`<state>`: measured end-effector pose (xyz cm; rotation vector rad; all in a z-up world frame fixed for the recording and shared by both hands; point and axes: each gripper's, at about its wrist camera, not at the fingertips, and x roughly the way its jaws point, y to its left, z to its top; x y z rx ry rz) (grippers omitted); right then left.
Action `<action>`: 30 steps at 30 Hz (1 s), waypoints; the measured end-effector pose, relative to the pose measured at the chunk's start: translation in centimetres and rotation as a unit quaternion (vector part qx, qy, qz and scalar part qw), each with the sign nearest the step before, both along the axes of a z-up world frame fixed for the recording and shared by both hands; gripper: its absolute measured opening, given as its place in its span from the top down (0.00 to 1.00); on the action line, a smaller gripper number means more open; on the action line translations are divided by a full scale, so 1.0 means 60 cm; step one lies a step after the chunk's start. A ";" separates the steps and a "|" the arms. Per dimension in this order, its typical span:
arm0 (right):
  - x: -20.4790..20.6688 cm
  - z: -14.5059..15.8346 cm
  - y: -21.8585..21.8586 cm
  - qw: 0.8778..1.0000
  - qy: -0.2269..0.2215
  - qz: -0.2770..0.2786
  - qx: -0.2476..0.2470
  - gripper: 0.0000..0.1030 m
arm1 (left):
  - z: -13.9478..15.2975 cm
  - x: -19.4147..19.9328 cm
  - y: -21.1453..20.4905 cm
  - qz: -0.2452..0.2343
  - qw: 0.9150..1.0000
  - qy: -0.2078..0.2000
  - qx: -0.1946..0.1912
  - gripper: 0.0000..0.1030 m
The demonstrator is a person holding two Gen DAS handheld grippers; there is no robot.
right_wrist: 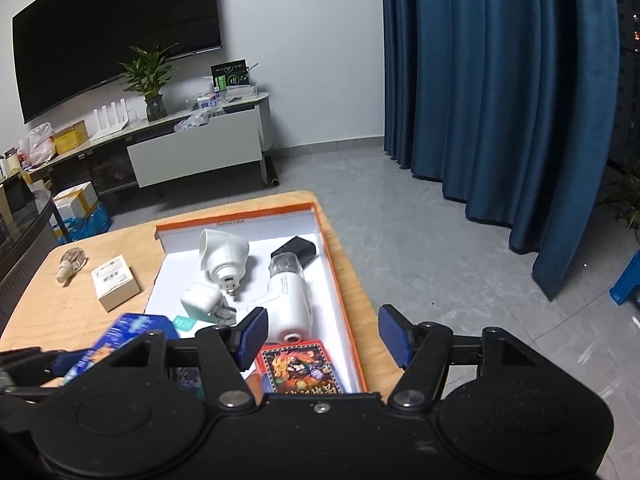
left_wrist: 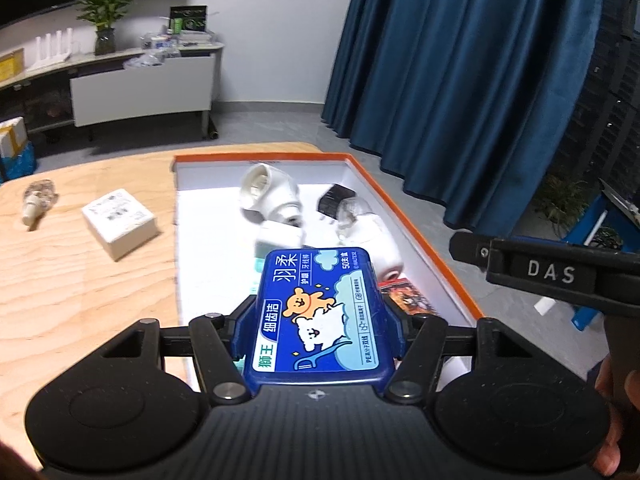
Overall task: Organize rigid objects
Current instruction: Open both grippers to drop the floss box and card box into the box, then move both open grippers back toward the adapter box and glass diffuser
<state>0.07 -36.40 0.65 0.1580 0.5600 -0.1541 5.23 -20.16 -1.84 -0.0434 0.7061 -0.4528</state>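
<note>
Wooden worktop [left_wrist: 80, 288] in room with blue curtain [right_wrist: 500, 100]. Orange-rimmed white tray [right_wrist: 340, 276] on worktop holds white plug adapter [right_wrist: 222, 258], white bottle with black cap [right_wrist: 290, 292], small charger [right_wrist: 200, 300], picture card box [right_wrist: 300, 368]. Left hand-held gripper [left_wrist: 318, 320] clamped on blue floss-pick box [left_wrist: 320, 312], held above tray's near end. Right hand-held gripper [right_wrist: 324, 336] wide open, holding nothing, over tray's near right edge. White carton [left_wrist: 118, 222] and small clear bottle [left_wrist: 38, 200] lie on worktop left of tray.

Glossy plastic floss box [left_wrist: 316, 312]; matt pale wooden table [left_wrist: 80, 280].
</note>
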 end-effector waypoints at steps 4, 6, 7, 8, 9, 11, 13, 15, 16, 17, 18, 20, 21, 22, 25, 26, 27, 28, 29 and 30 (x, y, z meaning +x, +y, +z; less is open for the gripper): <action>-0.007 0.010 0.007 1.000 -0.008 0.004 -0.022 0.24 | 0.002 -0.004 -0.003 -0.010 1.000 0.001 -0.011 0.26; -0.007 0.015 0.010 1.000 -0.011 0.006 -0.020 0.23 | 0.009 -0.008 0.003 -0.003 1.000 -0.006 -0.009 0.23; -0.007 0.016 0.012 1.000 -0.012 0.008 -0.019 0.23 | 0.012 -0.007 0.004 0.002 1.000 -0.006 -0.006 0.23; -0.005 0.018 0.015 1.000 -0.013 0.011 -0.018 0.23 | 0.017 -0.006 0.010 0.008 1.000 -0.005 -0.005 0.23; -0.003 0.019 0.019 1.000 -0.013 0.014 -0.017 0.22 | 0.021 -0.005 0.016 0.018 1.000 -0.003 -0.004 0.21; 0.001 0.022 0.031 0.999 -0.012 0.024 -0.016 0.22 | 0.028 0.000 0.030 0.039 0.999 -0.003 0.009 0.16; 0.005 0.026 0.042 0.999 -0.014 0.034 -0.010 0.20 | 0.031 0.002 0.046 0.053 0.998 -0.004 0.016 0.15; 0.009 0.029 0.055 0.999 -0.015 0.042 -0.010 0.19 | 0.032 0.005 0.063 0.068 0.998 0.001 0.017 0.14; 0.012 0.030 0.062 0.999 -0.014 0.043 -0.013 0.18 | 0.032 0.006 0.071 0.074 0.997 0.002 0.016 0.13; 0.015 0.031 0.069 0.999 -0.013 0.045 -0.016 0.18 | 0.032 0.007 0.080 0.080 0.997 0.002 0.018 0.13; 0.018 0.031 0.076 0.999 -0.012 0.048 -0.017 0.17 | 0.032 0.008 0.089 0.086 0.996 0.003 0.020 0.13; 0.024 0.032 0.090 0.998 -0.010 0.061 -0.015 0.17 | 0.032 0.010 0.109 0.099 0.995 0.006 0.019 0.12; 0.026 0.033 0.098 0.998 -0.009 0.067 -0.014 0.17 | 0.030 0.011 0.119 0.106 0.994 0.007 0.020 0.12; 0.030 0.033 0.106 0.997 -0.008 0.074 -0.014 0.16 | 0.029 0.013 0.130 0.113 0.993 0.008 0.021 0.12; 0.038 0.033 0.130 0.995 -0.006 0.093 -0.021 0.16 | 0.027 0.017 0.159 0.133 0.991 0.013 0.020 0.12; 0.040 0.033 0.139 0.995 -0.005 0.098 -0.022 0.16 | 0.025 0.019 0.168 0.141 0.990 0.015 0.020 0.12; 0.041 0.032 0.146 0.994 -0.005 0.104 -0.023 0.16 | 0.024 0.023 0.176 0.148 0.989 0.017 0.020 0.12; 0.043 0.032 0.151 0.994 -0.004 0.108 -0.024 0.16 | 0.023 0.026 0.183 0.155 0.988 0.019 0.019 0.12; 0.045 0.031 0.157 0.993 -0.004 0.112 -0.026 0.16 | 0.022 0.028 0.190 0.162 0.986 0.021 0.016 0.12; 0.045 0.031 0.162 0.993 -0.003 0.116 -0.028 0.15 | 0.022 0.031 0.195 0.167 0.986 0.023 0.013 0.11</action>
